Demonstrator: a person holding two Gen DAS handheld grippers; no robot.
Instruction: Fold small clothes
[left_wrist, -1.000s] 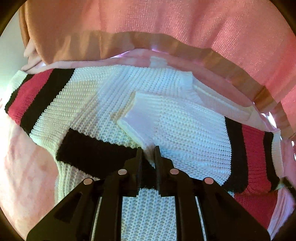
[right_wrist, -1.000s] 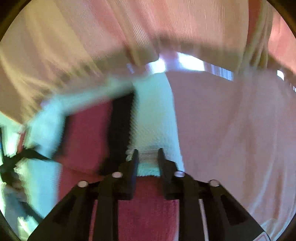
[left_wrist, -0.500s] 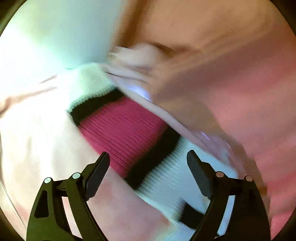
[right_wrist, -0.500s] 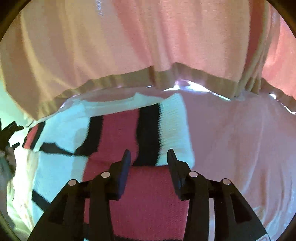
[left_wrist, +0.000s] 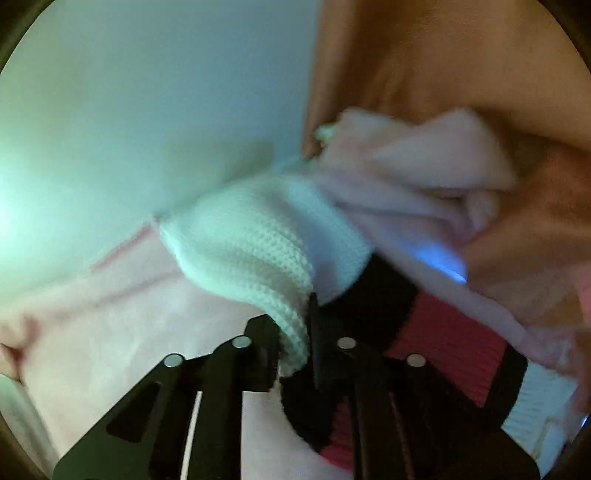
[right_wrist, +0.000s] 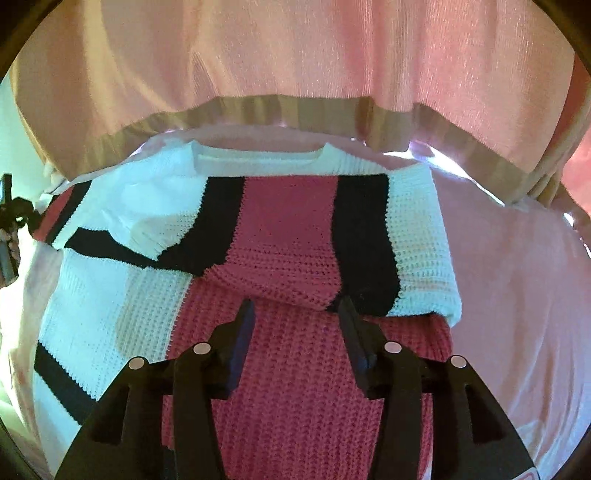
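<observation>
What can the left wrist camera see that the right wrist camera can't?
Only the left wrist view shows the left gripper shut on the white cuff of the sweater's sleeve, with a pale wall behind it and a bunched pink cloth beside it. Only the right wrist view shows the open right gripper over the sweater, its neckline and the other sleeve already folded across the body. Both show the same striped white, black and red knit lying on a pink sheet, with curtain behind.

Both wrist views close over sweater (right_wrist: 295, 229)
</observation>
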